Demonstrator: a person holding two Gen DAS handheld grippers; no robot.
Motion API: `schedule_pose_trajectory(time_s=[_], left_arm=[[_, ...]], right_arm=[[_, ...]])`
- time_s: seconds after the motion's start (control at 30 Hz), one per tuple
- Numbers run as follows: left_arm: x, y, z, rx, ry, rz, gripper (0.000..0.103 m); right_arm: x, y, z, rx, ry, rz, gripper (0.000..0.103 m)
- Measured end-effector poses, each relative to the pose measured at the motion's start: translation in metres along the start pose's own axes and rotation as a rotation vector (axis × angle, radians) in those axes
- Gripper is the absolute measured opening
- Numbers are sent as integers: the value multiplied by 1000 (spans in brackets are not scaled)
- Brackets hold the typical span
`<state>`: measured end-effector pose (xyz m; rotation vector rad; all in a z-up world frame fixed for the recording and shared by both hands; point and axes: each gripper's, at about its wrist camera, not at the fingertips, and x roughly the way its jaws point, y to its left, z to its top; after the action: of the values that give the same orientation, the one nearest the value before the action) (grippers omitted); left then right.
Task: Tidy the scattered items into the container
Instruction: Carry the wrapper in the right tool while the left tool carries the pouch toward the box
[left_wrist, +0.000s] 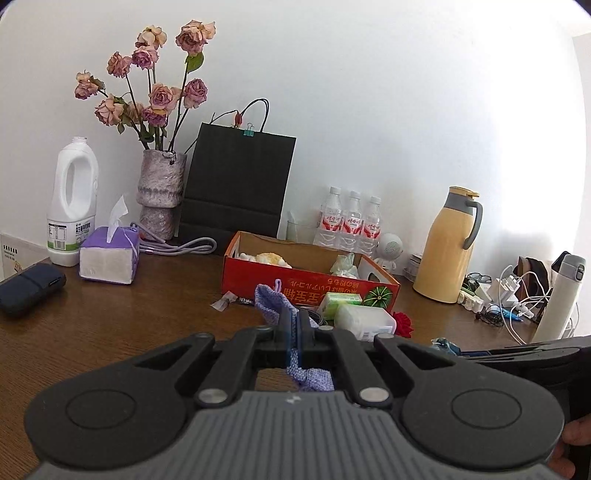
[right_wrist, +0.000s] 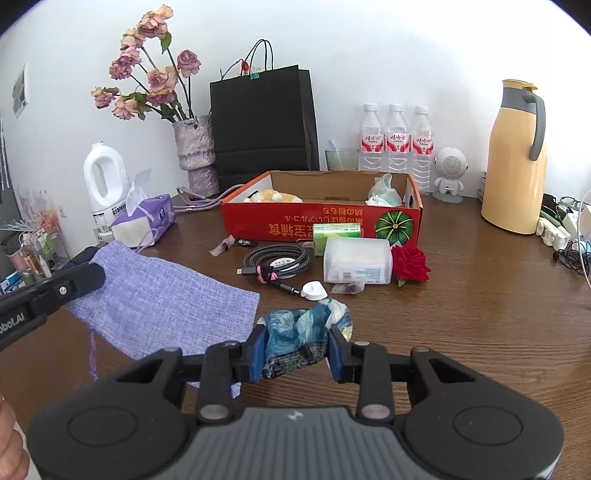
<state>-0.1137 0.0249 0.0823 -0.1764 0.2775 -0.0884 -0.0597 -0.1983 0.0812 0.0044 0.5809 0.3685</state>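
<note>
Left gripper (left_wrist: 294, 321) pinches a limp purple pouch (right_wrist: 162, 299), right gripper (right_wrist: 295, 352) squeezes a crumpled blue cloth (right_wrist: 304, 332); either may snag the red box's (right_wrist: 321, 221) rim and slip free.

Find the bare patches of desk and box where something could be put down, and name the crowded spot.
Free: the box's middle floor, between plush toy and crumpled wrapper; bare desk right of the red rose. Crowded: the strip before the box, with coiled cable, plastic case and green pack.
</note>
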Motion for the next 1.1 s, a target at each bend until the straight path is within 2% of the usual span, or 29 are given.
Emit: schedule_pose_trajectory(time_s=[0.23,0.47,0.73,0.87,1.1], left_arm=[[11,-2,5,10,8,-3,3],[28,-6,27,39,1,-11,3],[28,1,44,44,-33,58,3],[28,5,41,24,-15,70,3],[35,-7,39,32,3,27,3]], right_arm=[[5,-15,5,39,-17,1,33],[20,-24,20,39,-50,4,33],[41,-20,50,13,-87,47,33],[43,-16,47,11,-79,71,33],[35,-25,35,40,-73,50,33]])
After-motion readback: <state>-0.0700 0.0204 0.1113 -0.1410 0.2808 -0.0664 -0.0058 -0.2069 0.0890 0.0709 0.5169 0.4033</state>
